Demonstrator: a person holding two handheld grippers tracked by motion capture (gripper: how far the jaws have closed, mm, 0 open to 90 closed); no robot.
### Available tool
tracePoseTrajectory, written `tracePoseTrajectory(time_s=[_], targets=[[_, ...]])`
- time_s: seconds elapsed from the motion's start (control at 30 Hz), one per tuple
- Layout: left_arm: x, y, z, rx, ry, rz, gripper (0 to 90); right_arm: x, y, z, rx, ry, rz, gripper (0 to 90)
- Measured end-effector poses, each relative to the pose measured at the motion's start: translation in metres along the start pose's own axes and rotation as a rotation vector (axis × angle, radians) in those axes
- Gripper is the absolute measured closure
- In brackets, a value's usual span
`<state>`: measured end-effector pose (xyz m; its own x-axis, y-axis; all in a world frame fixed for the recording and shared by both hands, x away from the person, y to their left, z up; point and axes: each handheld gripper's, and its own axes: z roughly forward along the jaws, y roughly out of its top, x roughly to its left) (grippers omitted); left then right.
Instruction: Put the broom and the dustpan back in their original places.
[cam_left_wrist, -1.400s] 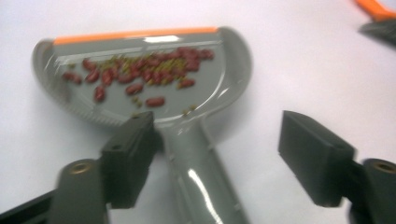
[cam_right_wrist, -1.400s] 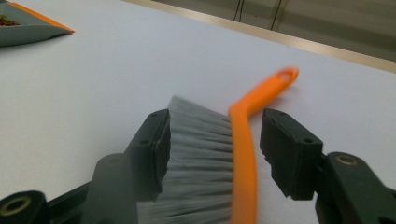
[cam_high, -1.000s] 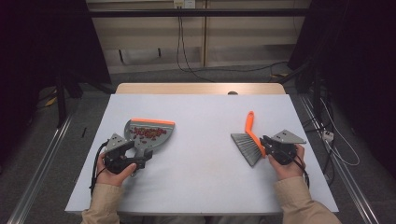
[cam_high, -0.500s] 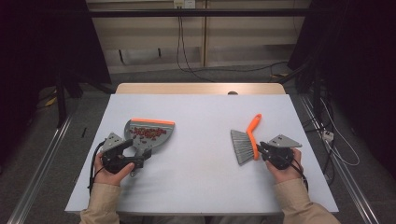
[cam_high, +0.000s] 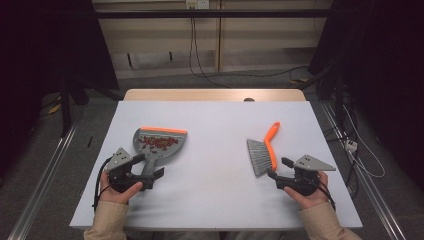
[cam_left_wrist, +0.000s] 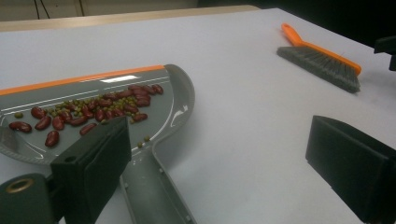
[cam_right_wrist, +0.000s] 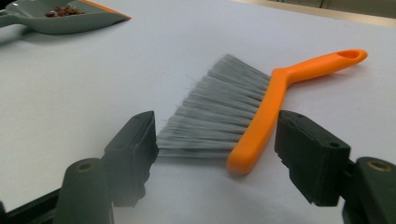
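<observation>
L gripper (cam_high: 148, 171) sat w/ jaws wide apart and had just been opening a bit more; grey dustpan's handle (cam_left_wrist: 154, 191) ran between them, pads not pressing on it. Dustpan (cam_high: 160, 145) lay flat just ahead of that gripper, orange lip at its far edge, red beans & small green ones (cam_left_wrist: 88, 114) piled in the tray.

R gripper (cam_high: 278, 170) was also spread; jaws had just been opening. Brush (cam_high: 264, 150) lay on the table (cam_high: 215, 120) right in front of it, not gripped: near end of orange back and grey bristles (cam_right_wrist: 219, 112) sat just past the gap between the pads, handle pointing away. Brush & dustpan well apart.
</observation>
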<state>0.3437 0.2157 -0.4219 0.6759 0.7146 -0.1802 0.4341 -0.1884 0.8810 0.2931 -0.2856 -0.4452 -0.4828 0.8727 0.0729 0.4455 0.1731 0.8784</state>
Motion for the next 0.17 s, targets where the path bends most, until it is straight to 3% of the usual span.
tracePoseTrajectory(time_s=[0.17], targets=[[0.0014,0.0002,0.0004,-0.007,-0.002,0.002,6.6,0.0021,-0.0022,-0.0006,0.004,0.010,-0.008,21.8]])
